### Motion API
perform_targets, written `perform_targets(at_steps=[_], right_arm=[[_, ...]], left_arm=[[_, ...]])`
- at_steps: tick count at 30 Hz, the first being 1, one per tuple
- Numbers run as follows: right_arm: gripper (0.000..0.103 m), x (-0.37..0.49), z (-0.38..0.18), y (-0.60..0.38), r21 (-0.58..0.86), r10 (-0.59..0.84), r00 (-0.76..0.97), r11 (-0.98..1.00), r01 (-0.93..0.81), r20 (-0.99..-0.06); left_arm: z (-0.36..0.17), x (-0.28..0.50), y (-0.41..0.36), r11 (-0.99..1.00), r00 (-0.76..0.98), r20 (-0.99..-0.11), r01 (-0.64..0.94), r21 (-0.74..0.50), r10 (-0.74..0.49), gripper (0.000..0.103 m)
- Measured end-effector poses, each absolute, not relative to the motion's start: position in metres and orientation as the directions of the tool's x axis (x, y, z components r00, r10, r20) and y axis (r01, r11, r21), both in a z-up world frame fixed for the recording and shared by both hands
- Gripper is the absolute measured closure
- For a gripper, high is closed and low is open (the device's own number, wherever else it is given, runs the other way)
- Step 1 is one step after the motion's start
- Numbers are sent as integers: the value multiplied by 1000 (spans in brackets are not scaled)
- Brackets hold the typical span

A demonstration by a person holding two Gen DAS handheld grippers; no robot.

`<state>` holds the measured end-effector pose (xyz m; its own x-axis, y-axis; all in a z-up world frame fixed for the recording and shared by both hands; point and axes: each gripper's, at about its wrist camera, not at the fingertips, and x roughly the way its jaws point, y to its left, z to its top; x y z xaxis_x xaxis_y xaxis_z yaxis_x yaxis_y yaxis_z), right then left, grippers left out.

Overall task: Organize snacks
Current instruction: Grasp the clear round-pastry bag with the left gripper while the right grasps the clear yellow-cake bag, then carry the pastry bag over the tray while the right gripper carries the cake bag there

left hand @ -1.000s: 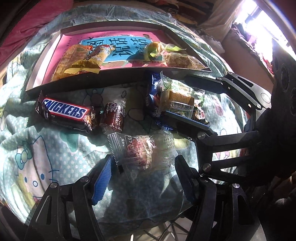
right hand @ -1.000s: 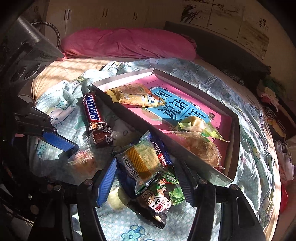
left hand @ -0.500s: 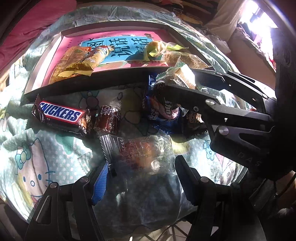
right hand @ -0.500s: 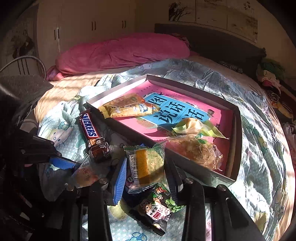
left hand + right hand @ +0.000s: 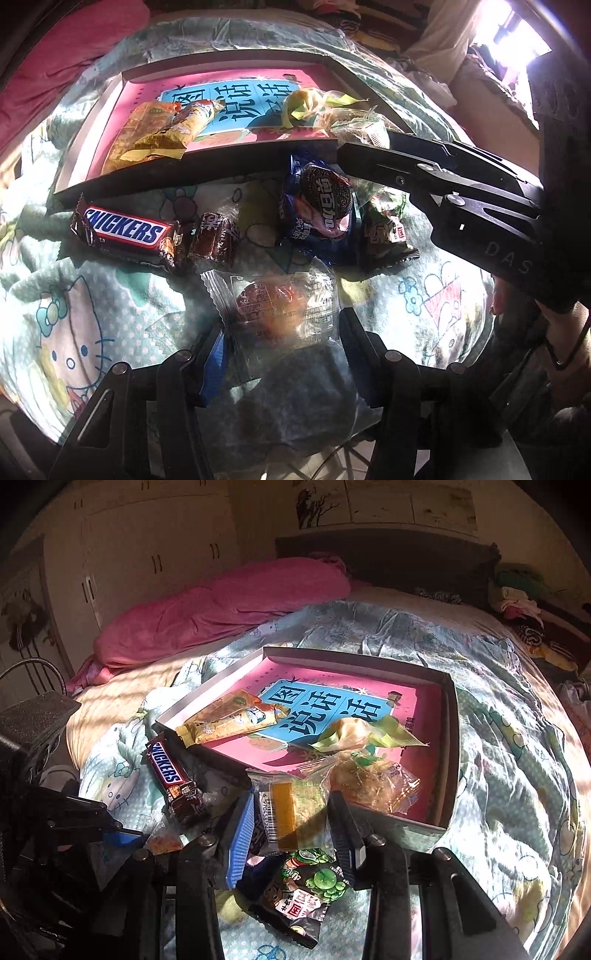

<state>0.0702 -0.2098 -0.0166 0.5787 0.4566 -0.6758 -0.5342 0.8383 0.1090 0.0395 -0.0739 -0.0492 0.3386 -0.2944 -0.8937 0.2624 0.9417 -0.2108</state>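
A shallow pink-bottomed box (image 5: 88, 136) (image 5: 448, 746) lies on the bed with several wrapped snacks in it. My right gripper (image 5: 291, 823) is shut on a clear-wrapped yellow cake (image 5: 291, 808) and holds it above the box's near wall; it shows in the left wrist view (image 5: 364, 134) too. My left gripper (image 5: 284, 343) is open around a clear-wrapped pastry (image 5: 277, 306) lying on the blanket. A Snickers bar (image 5: 125, 230) (image 5: 166, 768), a small brown candy (image 5: 214, 240), a blue cookie pack (image 5: 321, 206) and a dark green-printed packet (image 5: 299, 893) lie in front of the box.
The blanket (image 5: 74, 325) is rumpled, with cartoon prints. A pink pillow (image 5: 221, 605) lies at the head of the bed. Clothes (image 5: 524, 602) are piled at the far right. Wardrobe doors (image 5: 147, 554) stand behind the bed.
My right gripper closed on the yellow cake and lifted it off the pile toward the box, uncovering the blue cookie pack. My left gripper moved slightly closer around the clear-wrapped pastry.
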Motion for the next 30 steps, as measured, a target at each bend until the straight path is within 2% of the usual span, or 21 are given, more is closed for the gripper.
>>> perform_targets(at_steps=[8,17,26,30], right_arm=[[62,70,-13,-218,155,479,588,843,-515,-652],[65,72,-2,-233,199,490,628,856,-476,-604],[65,74,-13,-220,166,467,588,855,-492,-660],[65,74,-19,-208,95,423,596,860,-502,-682]], left_arm=[[-25,32,-62,936,390,-863,272,-224,-320,48],[-6,44,-35,949,460,-832,202,-240,-309,49],[-2,47,-25,953,479,-824,171,-250,-303,49],[-2,47,-25,953,479,-823,170,-253,-304,49]])
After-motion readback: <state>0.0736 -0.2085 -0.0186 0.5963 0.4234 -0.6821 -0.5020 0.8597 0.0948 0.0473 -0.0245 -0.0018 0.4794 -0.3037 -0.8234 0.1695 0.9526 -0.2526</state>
